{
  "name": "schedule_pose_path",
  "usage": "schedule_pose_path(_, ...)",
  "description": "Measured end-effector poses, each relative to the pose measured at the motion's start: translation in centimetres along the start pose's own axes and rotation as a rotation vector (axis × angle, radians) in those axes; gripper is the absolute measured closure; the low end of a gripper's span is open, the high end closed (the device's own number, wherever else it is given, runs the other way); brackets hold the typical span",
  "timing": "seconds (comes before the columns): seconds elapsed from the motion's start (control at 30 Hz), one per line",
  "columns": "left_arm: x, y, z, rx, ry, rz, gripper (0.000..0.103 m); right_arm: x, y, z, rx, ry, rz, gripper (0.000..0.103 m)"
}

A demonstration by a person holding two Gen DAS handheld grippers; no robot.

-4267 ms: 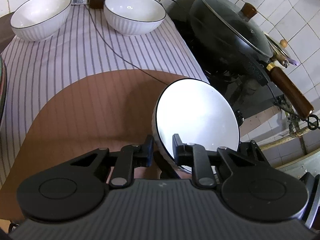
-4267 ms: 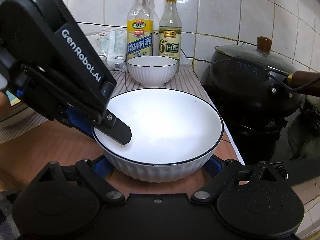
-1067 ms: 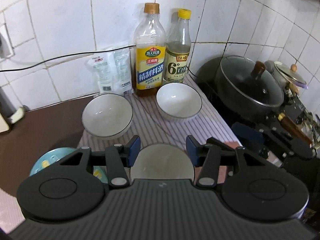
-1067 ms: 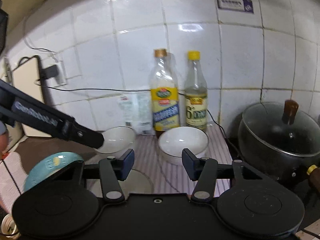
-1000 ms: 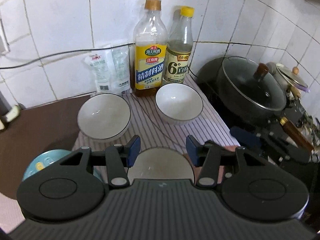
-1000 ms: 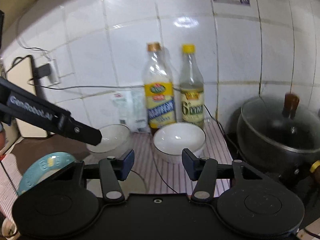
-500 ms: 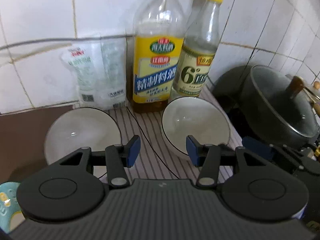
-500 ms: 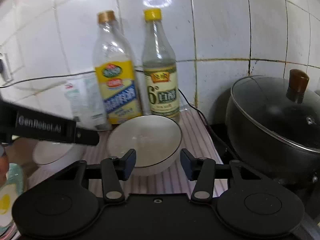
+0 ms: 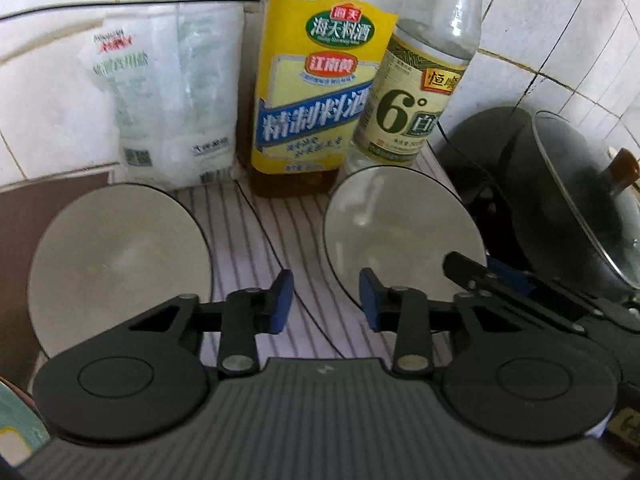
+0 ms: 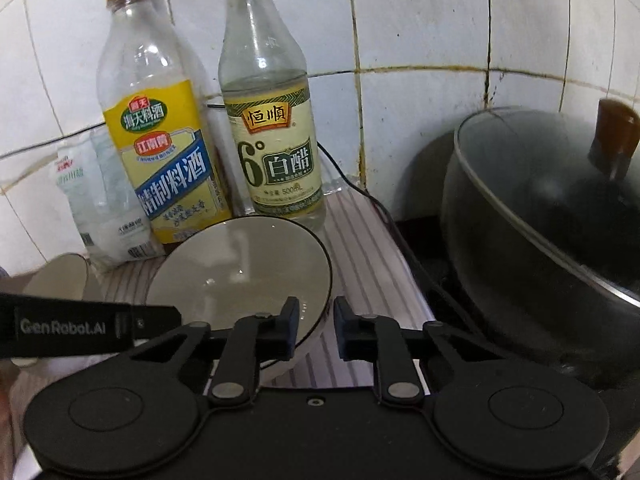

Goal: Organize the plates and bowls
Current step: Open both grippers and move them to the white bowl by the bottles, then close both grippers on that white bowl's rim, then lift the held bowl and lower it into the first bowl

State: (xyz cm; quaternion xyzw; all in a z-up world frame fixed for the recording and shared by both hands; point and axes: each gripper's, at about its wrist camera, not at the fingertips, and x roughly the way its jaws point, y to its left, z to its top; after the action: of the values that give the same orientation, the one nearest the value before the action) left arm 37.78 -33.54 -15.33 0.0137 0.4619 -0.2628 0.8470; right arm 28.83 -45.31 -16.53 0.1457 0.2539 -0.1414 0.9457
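Observation:
Two white bowls with dark rims stand on the striped cloth. In the left wrist view the left bowl (image 9: 120, 252) is ahead to the left and the right bowl (image 9: 400, 232) ahead to the right. My left gripper (image 9: 324, 300) is open and empty, over the cloth between them. In the right wrist view my right gripper (image 10: 314, 328) has its jaws narrowed astride the near rim of the right bowl (image 10: 240, 272), one finger inside and one outside, with a gap still showing. The right gripper's finger (image 9: 472, 276) shows at that bowl's right rim.
A cooking-wine bottle (image 9: 316, 92), a vinegar bottle (image 9: 416, 92) and a plastic packet (image 9: 168, 96) stand against the tiled wall behind the bowls. A black lidded wok (image 10: 560, 216) sits on the stove to the right. A teal plate edge (image 9: 16, 428) shows at lower left.
Both grippers have moved forward and down toward the two bowls by the wall. The right gripper's jaws have narrowed around the right bowl's rim.

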Motion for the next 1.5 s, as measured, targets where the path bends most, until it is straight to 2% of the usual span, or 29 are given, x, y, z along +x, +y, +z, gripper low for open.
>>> schedule_pose_path(0.13,0.3,-0.1,0.0,-0.015,0.006,-0.034,0.084,0.4,0.0,-0.2,0.007,0.001,0.001,0.083)
schedule_pose_path(0.33,0.2,-0.6,-0.2,0.000,-0.005,-0.011,0.085,1.2,0.2,-0.1,0.001,0.007,-0.002,0.084)
schedule_pose_path(0.57,-0.2,-0.3,-0.5,-0.006,0.054,-0.014,0.085,-0.1,0.6,0.2,-0.019,-0.005,0.002,0.087)
schedule_pose_path(0.67,-1.0,-0.2,-1.0,-0.024,0.052,-0.012,0.086,-1.1,1.1,0.4,-0.034,-0.009,0.012,0.087)
schedule_pose_path(1.07,-7.5,0.6,-2.1,0.000,0.036,-0.008,0.085,-6.7,2.9,0.6,-0.023,-0.040,0.105,0.088)
schedule_pose_path(1.5,-16.2,1.3,-5.9,0.032,-0.005,0.025,0.085,-13.4,4.8,-1.2,-0.001,-0.062,0.222,0.089)
